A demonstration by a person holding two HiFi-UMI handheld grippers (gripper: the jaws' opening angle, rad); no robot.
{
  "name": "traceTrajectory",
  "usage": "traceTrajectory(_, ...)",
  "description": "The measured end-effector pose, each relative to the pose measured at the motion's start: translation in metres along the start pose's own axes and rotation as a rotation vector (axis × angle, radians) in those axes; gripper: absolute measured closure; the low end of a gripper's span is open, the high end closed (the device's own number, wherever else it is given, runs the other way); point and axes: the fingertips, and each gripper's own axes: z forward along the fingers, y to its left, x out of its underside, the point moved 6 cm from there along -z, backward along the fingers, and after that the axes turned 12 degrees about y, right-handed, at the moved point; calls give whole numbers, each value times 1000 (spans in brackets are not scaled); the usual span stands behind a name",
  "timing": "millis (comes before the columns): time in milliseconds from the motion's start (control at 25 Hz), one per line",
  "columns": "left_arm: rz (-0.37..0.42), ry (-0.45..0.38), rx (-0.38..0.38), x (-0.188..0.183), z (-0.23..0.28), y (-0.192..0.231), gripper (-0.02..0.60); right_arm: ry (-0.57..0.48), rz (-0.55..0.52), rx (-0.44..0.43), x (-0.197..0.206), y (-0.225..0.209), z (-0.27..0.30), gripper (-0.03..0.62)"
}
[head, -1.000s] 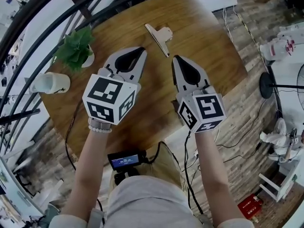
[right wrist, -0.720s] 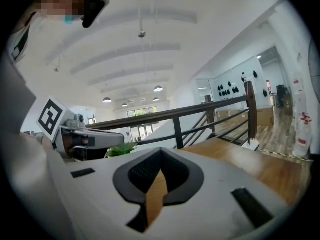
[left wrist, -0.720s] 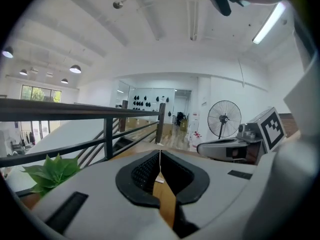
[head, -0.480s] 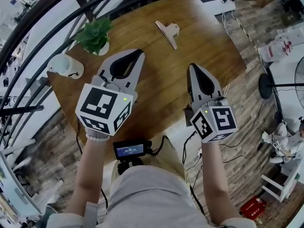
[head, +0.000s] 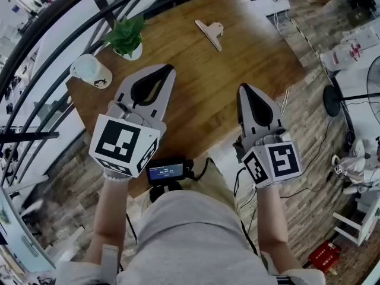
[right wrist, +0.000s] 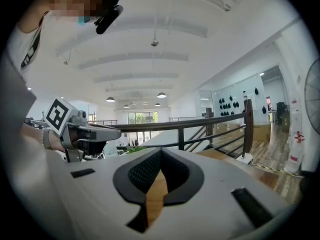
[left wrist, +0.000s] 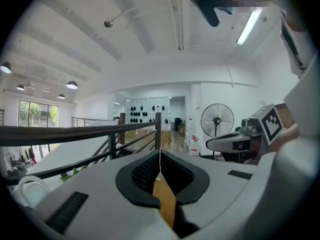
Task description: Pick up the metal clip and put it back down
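Note:
The metal clip lies flat on the far part of the round wooden table, untouched. My left gripper hovers above the table's near left, jaws shut with nothing between them. My right gripper hangs above the near right edge, also shut and empty. In the left gripper view the black pads meet at the tips, with only tabletop showing behind them; the right gripper view shows the same closed jaws. Both grippers are well short of the clip.
A small potted plant and a white mug stand at the table's far left, beside a dark railing. A black device with a lit screen sits at the near edge. A standing fan is beyond.
Both grippers have drawn back toward my body and risen, away from the clip. The clip stays where it was on the table. Both jaws stay shut.

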Motion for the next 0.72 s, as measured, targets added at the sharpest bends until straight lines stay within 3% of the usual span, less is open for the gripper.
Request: traceTrajectory(720,52,-19,22,-3,-50,-26,571,-33,-32,-7,-3,32,-37,592)
